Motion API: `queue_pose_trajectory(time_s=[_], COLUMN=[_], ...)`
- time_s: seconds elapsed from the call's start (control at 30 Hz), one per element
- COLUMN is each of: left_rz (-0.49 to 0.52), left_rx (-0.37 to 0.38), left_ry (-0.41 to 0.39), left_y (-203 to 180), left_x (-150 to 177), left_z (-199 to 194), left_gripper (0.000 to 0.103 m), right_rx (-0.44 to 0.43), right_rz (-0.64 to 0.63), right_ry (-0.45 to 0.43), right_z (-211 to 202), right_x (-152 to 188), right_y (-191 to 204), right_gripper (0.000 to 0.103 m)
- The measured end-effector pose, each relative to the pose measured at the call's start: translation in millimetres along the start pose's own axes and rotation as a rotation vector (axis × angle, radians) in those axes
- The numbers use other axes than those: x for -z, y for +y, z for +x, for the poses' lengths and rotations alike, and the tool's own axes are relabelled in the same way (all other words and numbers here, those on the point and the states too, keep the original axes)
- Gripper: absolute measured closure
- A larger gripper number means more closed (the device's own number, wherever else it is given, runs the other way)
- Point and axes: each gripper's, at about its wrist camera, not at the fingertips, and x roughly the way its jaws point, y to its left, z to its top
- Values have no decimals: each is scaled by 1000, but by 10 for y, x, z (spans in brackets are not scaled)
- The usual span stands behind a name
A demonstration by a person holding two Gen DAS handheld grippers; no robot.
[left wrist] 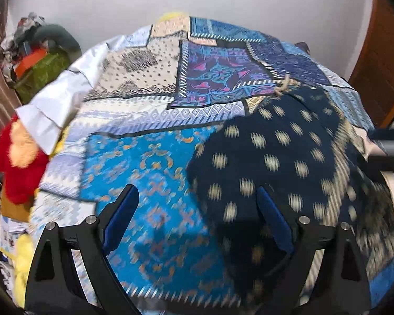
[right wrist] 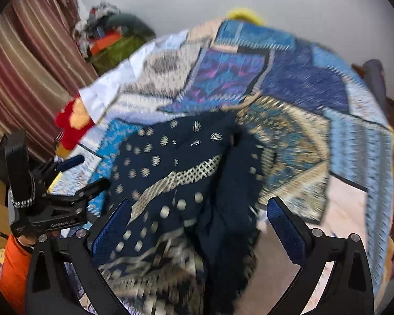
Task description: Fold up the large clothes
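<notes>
Legible text: one white imprint on left gripper (right wrist: 73,173) body, approx. "GenRobot.AI"; blurred, reading uncertain. No other markings.

The left black gripper with blue padded fingers (left wrist: 197,215) tilts steeply down, fingers spread wide, nothing between them; in the right wrist view it sits at nine o'clock, above an orange sleeve (right wrist: 11,270). The right black gripper (right wrist: 197,225) likewise gapes, pitched downward
</notes>
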Motion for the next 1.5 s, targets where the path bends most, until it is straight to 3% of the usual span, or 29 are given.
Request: queue_pose_trajectory(time_s=[0.1,0.17,0.23,0.33,0.47,0.57,0.67,0.77,0.9,1.13,1.23,1.3,1.33,1.5], left_rz=[-20,-23,-18,-8,-24,-67,-124,-188,-289,-306,-302,-278,-253,-173], left_rx=[-17,-20,-23,-10,84,173,267,354,471,508,491,476,455,399], left_ry=[-8,-5,-15,-66,-50,22,101,163,221,242,197,177,166,77], left_y=[-30,-30,-23,9,74,108,110,78,40,-69,-58,-55,-75,-46], left_x=[-139,-229,-279,-272,-144,58,276,453,530,404,379,370,355,249], left_z=[179,246,177,-72,-319,-331,-229,-49,245,555,486,407,342,-108], left_gripper=[11,10,10,10,9,6,6,5,2,0,12,26,28,42], right_rx=[42,6,-68,-50,-97,-155,-169,-126,-143,-175,-190,-238,-258,-242], right_rz=[23,60,151,200,179,170,123,73,120,115,83,101,114,73], right_ry=[81,107,104,55,8,15,66,133,218,174,157,172,182,127], right_z=[413,517,466,199,-136,-257,-147,101,464,616,650,646,655,407], right_x=[-30,-15,12,47,79,181,312,478,589,393,359,369,359,308], right_y=[-148,-319,-511,-646,-599,-489,-316,-226,-342,-294,-249,-238,-222,54], right_gripper=[0,0,0,0,0,0,0,0,0,0,8,26,38,62])
